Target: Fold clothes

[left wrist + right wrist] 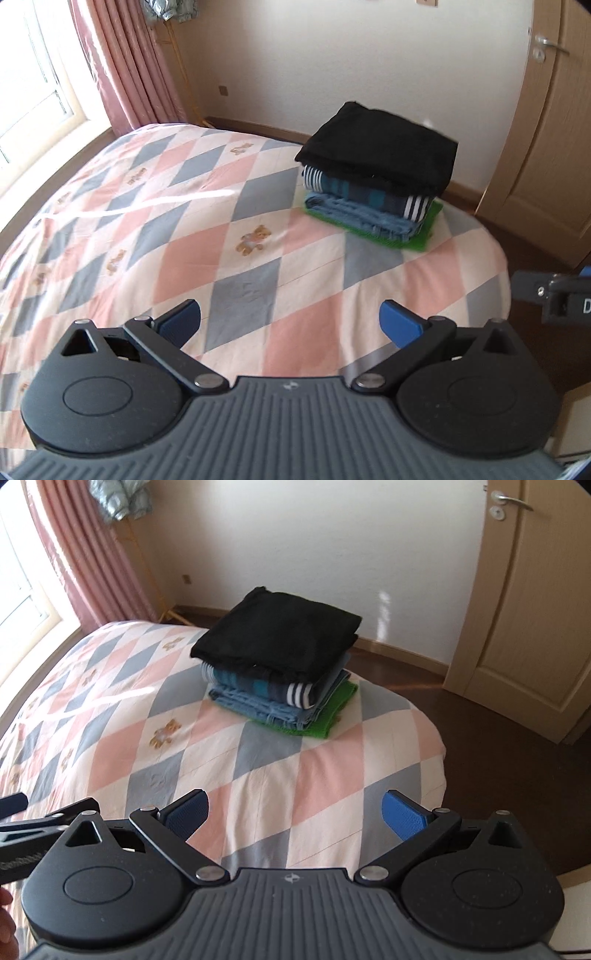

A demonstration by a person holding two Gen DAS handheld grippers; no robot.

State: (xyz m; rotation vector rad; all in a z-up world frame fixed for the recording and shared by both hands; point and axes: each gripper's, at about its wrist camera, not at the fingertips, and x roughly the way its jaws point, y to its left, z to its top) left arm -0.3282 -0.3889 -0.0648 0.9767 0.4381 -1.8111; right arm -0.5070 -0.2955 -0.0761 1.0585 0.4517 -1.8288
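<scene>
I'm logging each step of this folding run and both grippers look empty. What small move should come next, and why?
Probably pull both grippers back from the bed. The left gripper and right gripper are open and hold nothing, the stack already sits folded with the black garment on top, and no loose clothing shows on the quilt. If more remains, it lies out of view.

Little can be read; in the left wrist view, the black body of the right gripper (561,302) at the right edge carries a white capital "D", the rest of the word cut off by the frame. In the right wrist view, the black body of the left gripper (26,834) at the left edge bears small pale lettering, too blurred to spell out; the bedsheet (229,280) has small tan embroidered words, also illegible.
</scene>
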